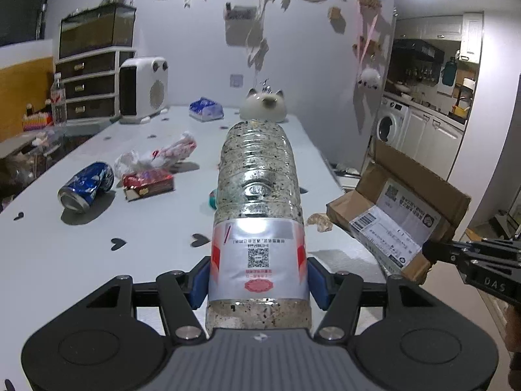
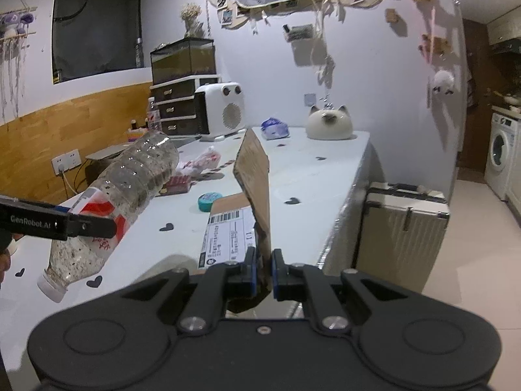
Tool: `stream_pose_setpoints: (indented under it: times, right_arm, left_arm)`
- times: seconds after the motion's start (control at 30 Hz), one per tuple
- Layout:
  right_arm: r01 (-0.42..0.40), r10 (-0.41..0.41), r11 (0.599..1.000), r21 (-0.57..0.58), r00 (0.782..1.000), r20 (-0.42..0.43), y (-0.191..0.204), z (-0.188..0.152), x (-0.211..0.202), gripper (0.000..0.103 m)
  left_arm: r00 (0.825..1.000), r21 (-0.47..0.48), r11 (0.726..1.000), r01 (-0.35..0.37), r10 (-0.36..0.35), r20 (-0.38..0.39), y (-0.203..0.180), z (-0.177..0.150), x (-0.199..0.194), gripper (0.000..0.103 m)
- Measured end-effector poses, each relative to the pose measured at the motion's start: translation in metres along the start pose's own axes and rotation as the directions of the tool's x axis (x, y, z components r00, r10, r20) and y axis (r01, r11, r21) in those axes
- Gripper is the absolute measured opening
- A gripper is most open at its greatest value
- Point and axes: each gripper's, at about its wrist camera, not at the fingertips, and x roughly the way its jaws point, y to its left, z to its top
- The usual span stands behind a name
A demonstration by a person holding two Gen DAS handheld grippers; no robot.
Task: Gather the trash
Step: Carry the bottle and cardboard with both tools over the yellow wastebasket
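Left gripper [image 1: 259, 280]: jaws clamp the clear ribbed plastic bottle [image 1: 257, 202] at its label, lifted off the white surface [image 1: 97, 260]. Right gripper [image 2: 263, 270]: jaws pinch the brown cardboard box [image 2: 252, 176] by one flap, likely for carrying away. Crushed blue can [image 1: 86, 186] remains.

My right tool [image 2: 263, 270] pinches the edge of a cardboard box [image 2: 252, 176], its flap standing upright and its shipping label facing up. At left, my left tool [image 2: 94, 228] grips a tilted plastic bottle [image 2: 130, 185], cap lowermost, above the white bench [image 2: 312, 176]. A teal lid [image 2: 210, 201] lies beyond the box.
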Motion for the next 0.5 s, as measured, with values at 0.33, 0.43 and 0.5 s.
stream_pose_setpoints:
  times: [0.33,0.43,0.5]
  right_arm:
    - [0.088,-0.09,0.996,0.03,0.994,0.065,-0.037,-0.005,-0.065,0.009]
    - [0.121,-0.123,0.992,0.042,0.989,0.076,-0.053,-0.009,-0.083,0.009]
    - [0.142,-0.145,0.989,0.049,0.986,0.079,-0.063,-0.012,-0.093,0.009]
  left_arm:
    - [0.995,0.035,0.999,0.028,-0.031,0.099,-0.068,-0.009,-0.017,0.061]
    - [0.993,0.055,0.997,0.052,-0.057,0.105,-0.094,-0.012,-0.016,0.061]
    - [0.991,0.066,0.995,0.069,-0.076,0.108,-0.112,-0.015,-0.014,0.061]
